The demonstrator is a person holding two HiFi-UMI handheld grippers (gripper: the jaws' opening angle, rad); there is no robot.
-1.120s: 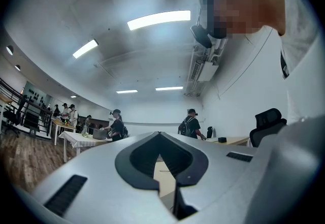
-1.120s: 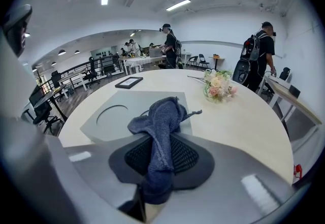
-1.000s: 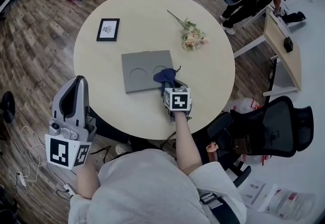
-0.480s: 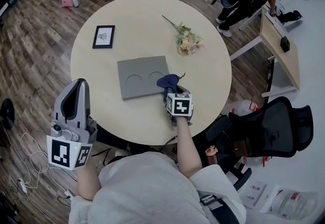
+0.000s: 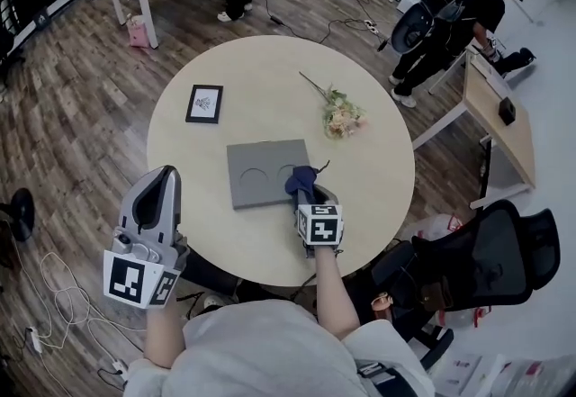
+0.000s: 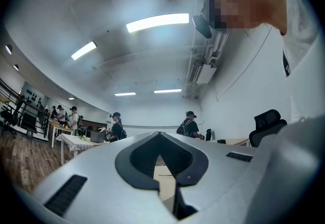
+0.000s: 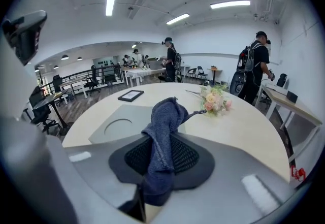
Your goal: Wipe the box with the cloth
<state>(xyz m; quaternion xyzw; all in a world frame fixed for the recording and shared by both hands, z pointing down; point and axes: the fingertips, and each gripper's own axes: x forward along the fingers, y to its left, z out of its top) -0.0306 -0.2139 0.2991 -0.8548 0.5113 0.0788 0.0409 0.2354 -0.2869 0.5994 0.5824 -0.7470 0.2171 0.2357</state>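
**A:** Where is the cloth (image 5: 301, 179)?

**B:** In the right gripper (image 5: 308, 195); its fingers are closed on the dark blue fabric, which bunches up between them and stands above their tips in the right gripper view; a thin cord or loop sticks out from the bunch toward the flowers (image 5: 342, 116).

**A:** And the box (image 5: 261, 172)?

**B:** Flat and grey, with two round recesses in its top; it lies near the middle of the round tabletop (image 5: 378, 170); from the head view the cloth sits at the box's right end, over the right recess; whether it presses on the surface I cannot tell.

**A:** What is the left gripper (image 5: 166, 177) doing?

**B:** It is held off the near left rim of the tabletop, over the wooden floor (image 5: 72, 116), well apart from the box; its fingers meet at the tips with only a narrow slit below, and nothing is between them; its view tilts up toward the ceiling lights.

**A:** Anything else on the tabletop?

**B:** A small black picture frame (image 5: 204, 103) beyond the box on the left; the flowers beyond it on the right; both apart from the box; a black office chair (image 5: 486, 251) stands to the right of the tabletop.
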